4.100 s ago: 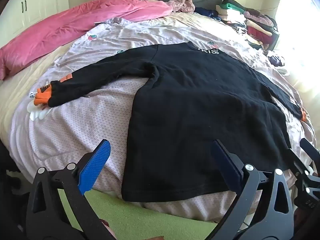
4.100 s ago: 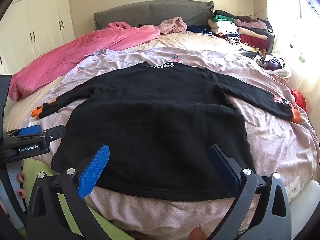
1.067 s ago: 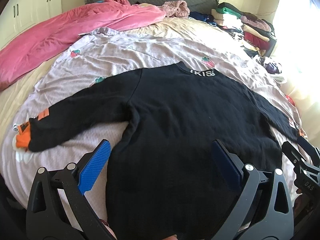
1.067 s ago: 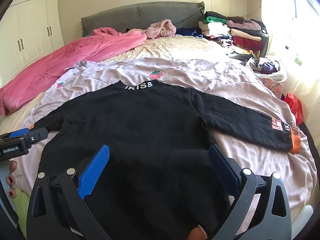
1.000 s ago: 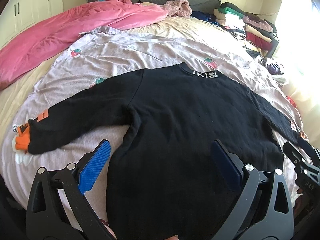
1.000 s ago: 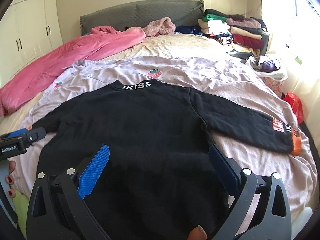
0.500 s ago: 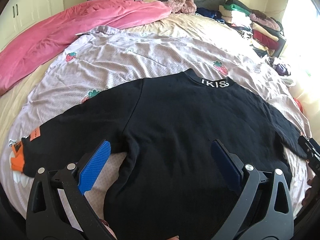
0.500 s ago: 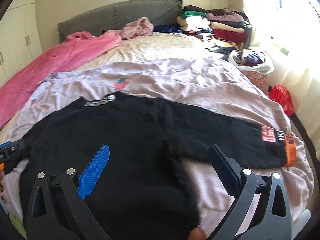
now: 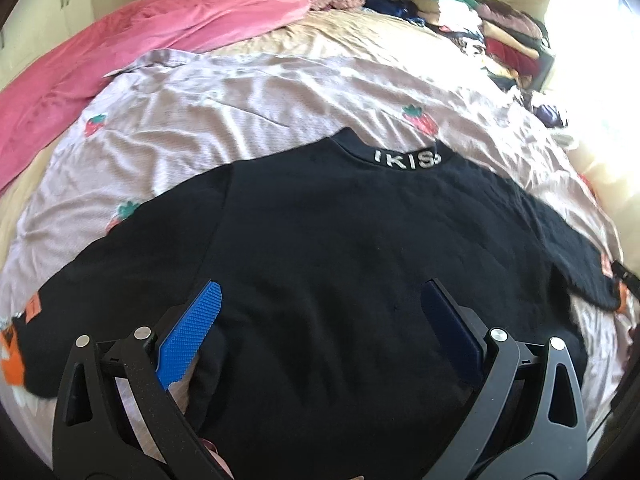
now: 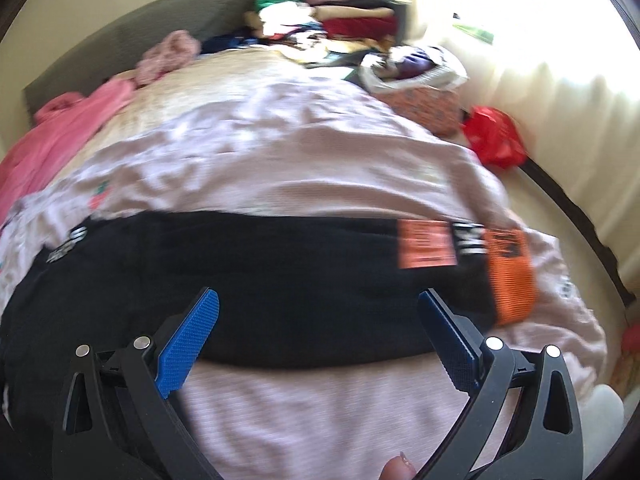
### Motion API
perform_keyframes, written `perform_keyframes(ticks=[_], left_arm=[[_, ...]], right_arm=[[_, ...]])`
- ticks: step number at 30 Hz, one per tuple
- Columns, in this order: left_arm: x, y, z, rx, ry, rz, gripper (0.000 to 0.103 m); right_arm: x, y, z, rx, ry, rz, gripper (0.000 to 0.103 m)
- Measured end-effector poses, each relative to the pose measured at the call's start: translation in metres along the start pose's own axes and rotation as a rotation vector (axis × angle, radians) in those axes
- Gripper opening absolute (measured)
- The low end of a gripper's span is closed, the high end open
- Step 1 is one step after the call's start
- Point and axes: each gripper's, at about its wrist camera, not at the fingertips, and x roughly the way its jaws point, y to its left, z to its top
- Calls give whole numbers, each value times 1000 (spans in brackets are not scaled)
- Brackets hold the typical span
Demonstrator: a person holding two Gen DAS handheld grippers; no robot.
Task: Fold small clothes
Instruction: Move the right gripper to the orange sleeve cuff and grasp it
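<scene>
A black long-sleeved sweater (image 9: pixel 340 248) lies flat on the bed, back up, with white lettering on its collar (image 9: pixel 406 159). My left gripper (image 9: pixel 320 308) hovers open over the sweater's lower body, near the left armpit. The left sleeve ends in an orange cuff (image 9: pixel 10 356) at the far left. In the blurred right wrist view, my right gripper (image 10: pixel 318 308) hangs open just above the right sleeve (image 10: pixel 280 272), whose orange cuff (image 10: pixel 510 280) and orange patch (image 10: pixel 426 244) lie to the right of the fingers. Neither gripper holds anything.
A pale pink strawberry-print sheet (image 9: pixel 260 96) covers the bed under the sweater. A pink blanket (image 9: pixel 132 40) lies along the far left. Stacked folded clothes (image 9: pixel 480 28) sit at the far right corner. A red bag (image 10: pixel 494 140) and a patterned box (image 10: pixel 424 104) stand beside the bed.
Both grippers moved forward over the sweater. My right gripper swung right and now faces the right sleeve and its orange cuff. The sweater has not moved and both grippers stayed open.
</scene>
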Motion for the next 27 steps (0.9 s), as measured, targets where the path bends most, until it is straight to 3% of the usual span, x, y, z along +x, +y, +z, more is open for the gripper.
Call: perform_keyframes(ticks=[6,10,17,20,26,27], left_arm=[[15,-10,0,4,7,-66,94],[20,-17,0,45,-15,-50,94],[36,-23,1,63,9,-61,94],[39,-27,-3,79,13,-65,94],[48,-32,-14,89,41,-97,94],[49,-32,-15,86,42,-105,94]], right_arm=[[19,-80,9,124,43,-105,99],[37,-118,11,145,87,-157,99],[41,-143,16,163,83,-116,96],[45,-151,20,173,97,-104,70],[64,-156,22,178,156,-70,58],[69,-157,21,186,167,-62,49]])
